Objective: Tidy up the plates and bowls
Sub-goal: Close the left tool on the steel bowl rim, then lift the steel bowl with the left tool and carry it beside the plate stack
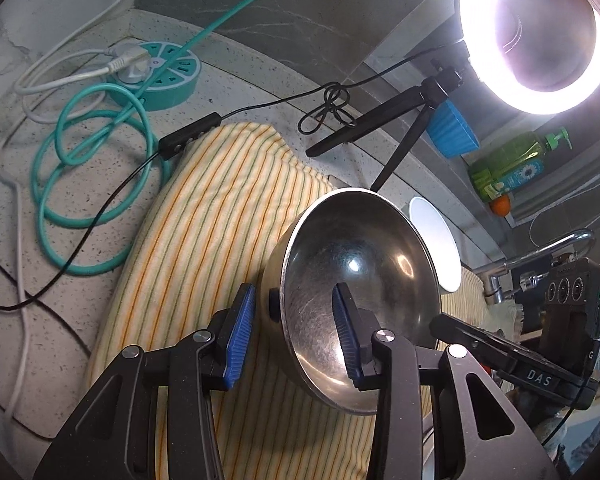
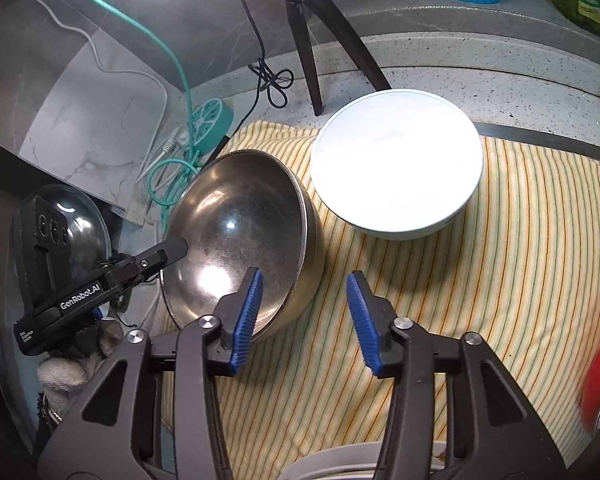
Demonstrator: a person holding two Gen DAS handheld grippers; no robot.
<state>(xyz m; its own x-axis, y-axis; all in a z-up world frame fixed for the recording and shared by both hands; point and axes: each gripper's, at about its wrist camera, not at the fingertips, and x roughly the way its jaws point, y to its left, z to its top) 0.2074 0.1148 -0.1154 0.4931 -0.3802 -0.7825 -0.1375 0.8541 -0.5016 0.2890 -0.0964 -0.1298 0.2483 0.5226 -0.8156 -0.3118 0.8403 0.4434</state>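
On the striped cloth (image 2: 480,280), a tilted steel bowl (image 1: 356,300) is pinched at its rim by the left tool (image 1: 294,336); smooth, rigid, probably slippery. Nothing is held between the spread jaws of the right tool (image 2: 304,316).

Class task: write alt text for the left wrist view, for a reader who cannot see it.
The left claw grips the rim of a tilted steel bowl, one blue pad inside and one outside, above a striped yellow cloth. A white bowl sits behind it, under a glowing ring light.
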